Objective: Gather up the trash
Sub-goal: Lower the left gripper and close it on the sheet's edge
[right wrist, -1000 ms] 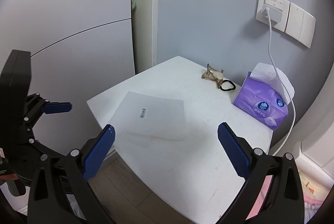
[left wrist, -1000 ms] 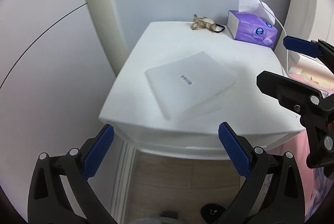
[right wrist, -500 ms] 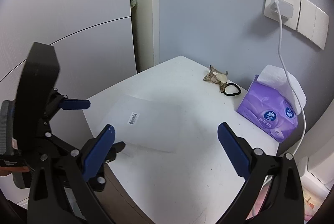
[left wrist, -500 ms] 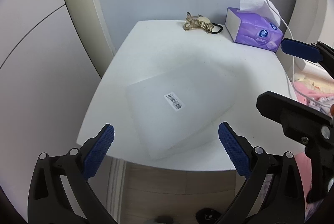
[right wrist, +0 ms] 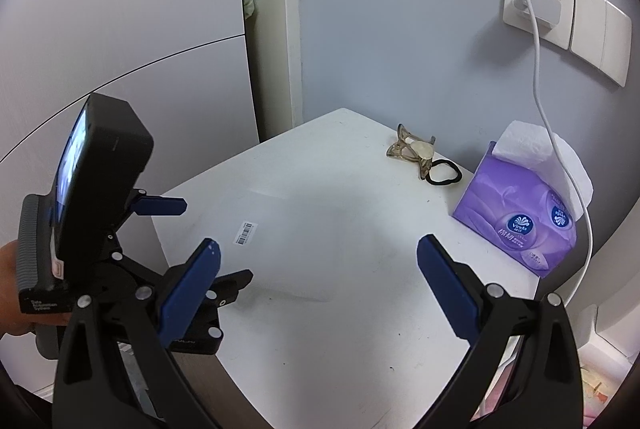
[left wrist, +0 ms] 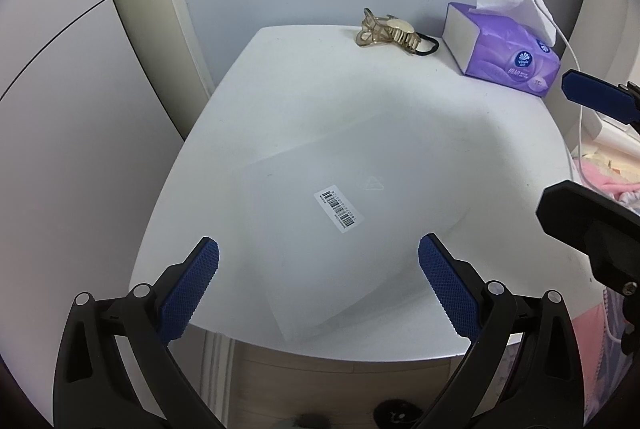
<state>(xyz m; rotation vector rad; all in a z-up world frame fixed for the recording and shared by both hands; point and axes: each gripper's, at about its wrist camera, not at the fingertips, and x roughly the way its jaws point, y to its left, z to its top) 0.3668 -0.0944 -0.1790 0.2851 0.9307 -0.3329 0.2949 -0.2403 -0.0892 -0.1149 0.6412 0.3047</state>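
Observation:
A flat translucent plastic bag [left wrist: 344,229] with a barcode sticker lies on the white table [left wrist: 304,97]; it also shows in the right wrist view [right wrist: 288,237]. My left gripper [left wrist: 318,289] is open, its fingers spread over the bag's near edge, just above it. My right gripper [right wrist: 318,281] is open and empty above the table, to the right of the bag. The left gripper [right wrist: 160,207] shows at the left of the right wrist view.
A purple tissue box [left wrist: 504,49] stands at the table's back right, with a white cable [right wrist: 560,157] hanging over it from a wall socket. A hair claw and black hair tie [left wrist: 392,33] lie at the back. Pink fabric [left wrist: 608,181] lies to the right.
My left gripper has risen and moved forward over the table, so the bag now lies between its fingers. My right gripper has moved forward a little.

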